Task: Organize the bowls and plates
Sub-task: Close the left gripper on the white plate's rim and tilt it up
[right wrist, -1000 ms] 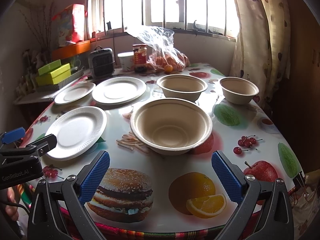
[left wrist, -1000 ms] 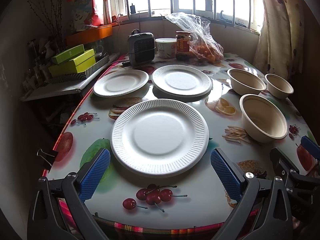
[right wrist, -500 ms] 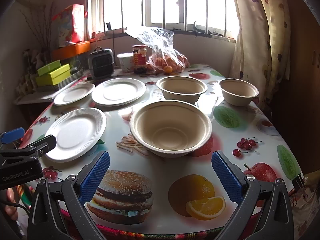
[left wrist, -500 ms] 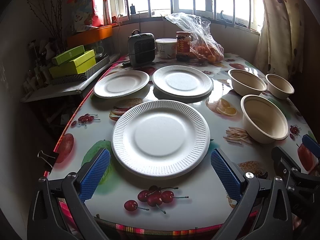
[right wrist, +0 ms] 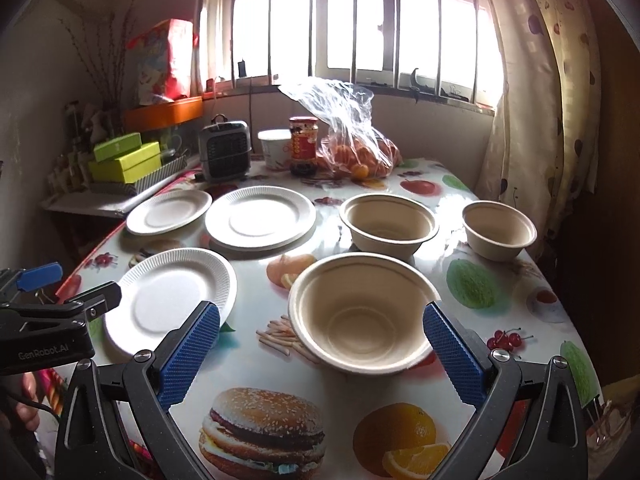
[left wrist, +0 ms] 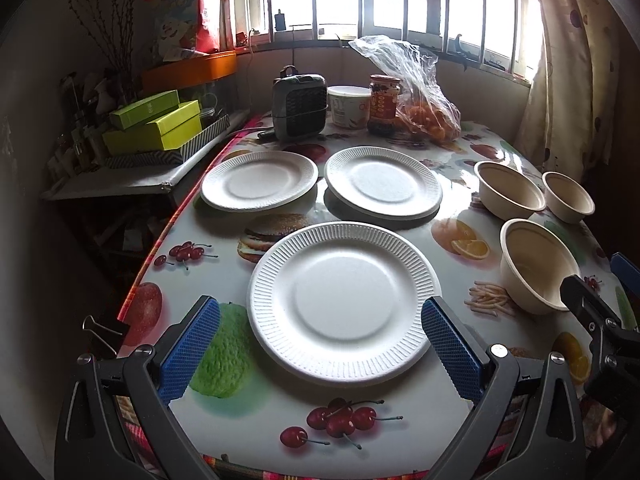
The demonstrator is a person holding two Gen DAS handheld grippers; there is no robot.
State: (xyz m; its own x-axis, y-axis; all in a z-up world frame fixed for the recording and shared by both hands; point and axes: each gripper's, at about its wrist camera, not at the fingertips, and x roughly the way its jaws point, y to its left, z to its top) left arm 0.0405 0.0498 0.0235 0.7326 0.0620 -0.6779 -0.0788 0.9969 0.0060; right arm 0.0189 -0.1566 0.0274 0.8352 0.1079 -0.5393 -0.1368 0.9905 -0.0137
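On the fruit-printed tabletop (left wrist: 460, 160) nothing is stacked yet, as far as you can see: three plates and three bowls each lie singly, so by my reading the whole sorting job is left for you.

Your left hand-held gripper (left wrist: 320, 344) hangs low at the near edge with its jaws spread wide, holding nothing; the near plate (left wrist: 344, 302) sits between the blue pads without touching them. Two more plates (left wrist: 260, 186) (left wrist: 383, 182) lie side by side beyond it. Your right hand-held gripper (right wrist: 322, 350) is likewise spread and empty, framing the large bowl (right wrist: 362, 312). Behind that stand a medium bowl (right wrist: 388, 224) and, well to its right, a small bowl (right wrist: 498, 230).

The plates are white, thin, paper-like discs with ribbed rims and flat, slightly matte centres. The bowls are beige, looking like moulded pulp, with rolled lips and tapering walls; their differing sizes suggest they would nest. The tabletop cover is glossy and reflects the window, so expect light pieces to slide when nudged.
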